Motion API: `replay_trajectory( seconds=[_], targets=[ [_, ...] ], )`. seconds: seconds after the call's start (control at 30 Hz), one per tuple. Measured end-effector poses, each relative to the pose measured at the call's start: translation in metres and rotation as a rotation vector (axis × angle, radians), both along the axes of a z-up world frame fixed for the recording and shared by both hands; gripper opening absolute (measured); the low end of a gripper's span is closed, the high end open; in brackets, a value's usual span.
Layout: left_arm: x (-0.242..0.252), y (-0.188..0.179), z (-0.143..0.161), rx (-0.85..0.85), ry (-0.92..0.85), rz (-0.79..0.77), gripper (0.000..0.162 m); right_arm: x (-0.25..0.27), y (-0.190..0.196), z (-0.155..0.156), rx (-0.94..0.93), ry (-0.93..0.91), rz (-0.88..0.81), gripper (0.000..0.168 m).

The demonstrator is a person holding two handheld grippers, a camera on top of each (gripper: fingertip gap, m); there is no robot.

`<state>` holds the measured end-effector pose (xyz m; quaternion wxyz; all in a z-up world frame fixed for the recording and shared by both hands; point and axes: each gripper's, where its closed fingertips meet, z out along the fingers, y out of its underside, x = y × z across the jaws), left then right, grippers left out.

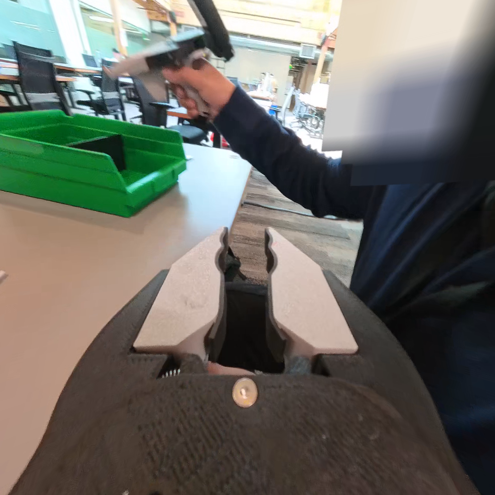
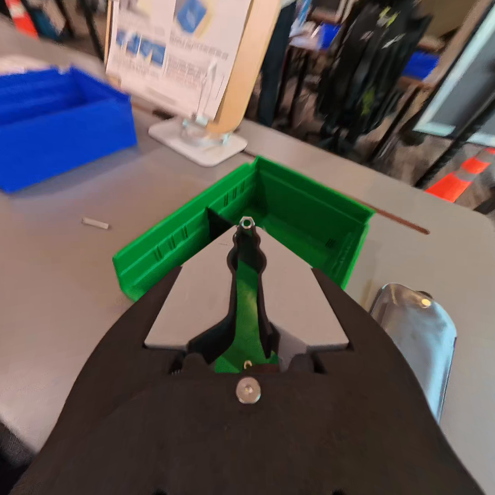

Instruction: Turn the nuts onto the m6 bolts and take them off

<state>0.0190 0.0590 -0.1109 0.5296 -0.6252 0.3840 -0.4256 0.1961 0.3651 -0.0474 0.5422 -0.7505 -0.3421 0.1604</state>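
My right gripper point(image 2: 246, 228) is shut on a small silver hex nut point(image 2: 246, 222), pinched at the fingertips, and holds it above the green bin point(image 2: 171, 235). Another nut point(image 2: 247, 363) lies on the bin floor under the gripper. A small grey bolt-like rod point(image 2: 95, 223) lies on the table left of the bin. My left gripper point(image 1: 246, 235) is open and empty, low at the table's edge, pointing past it at the floor. The right gripper also shows in the left wrist view point(image 1: 126, 67), raised in a hand above the green bin point(image 1: 107, 171), blurred.
A blue bin point(image 2: 61, 128) stands at the far left of the grey table point(image 2: 67, 254). A sign on a clear stand point(image 2: 198, 139) is behind the green bin. A shiny metal object point(image 2: 417, 332) lies at the right. The person's dark sleeve point(image 1: 281, 158) crosses the left wrist view. My right fingertips sit around 35 cm from my left ones.
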Motion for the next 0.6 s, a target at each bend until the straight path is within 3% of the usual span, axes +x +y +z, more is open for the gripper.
replay_trajectory(
  seconds=[0.1,0.2,0.37,0.6],
  targets=[
    [-0.004,0.040,0.026,0.019,-0.029,0.040,0.025,0.001,0.000,-0.024,-0.103,-0.148,0.050,0.005],
    [-0.009,0.088,0.033,0.049,0.024,0.112,0.025,0.000,-0.004,-0.038,-0.189,-0.220,0.112,0.005],
    [-0.018,0.157,0.022,-0.019,0.098,0.188,0.027,0.003,-0.007,-0.065,-0.355,-0.347,0.208,0.005],
    [-0.026,0.199,-0.002,-0.044,0.166,0.204,0.028,0.003,-0.007,-0.099,-0.480,-0.575,0.318,0.004]
  ],
)
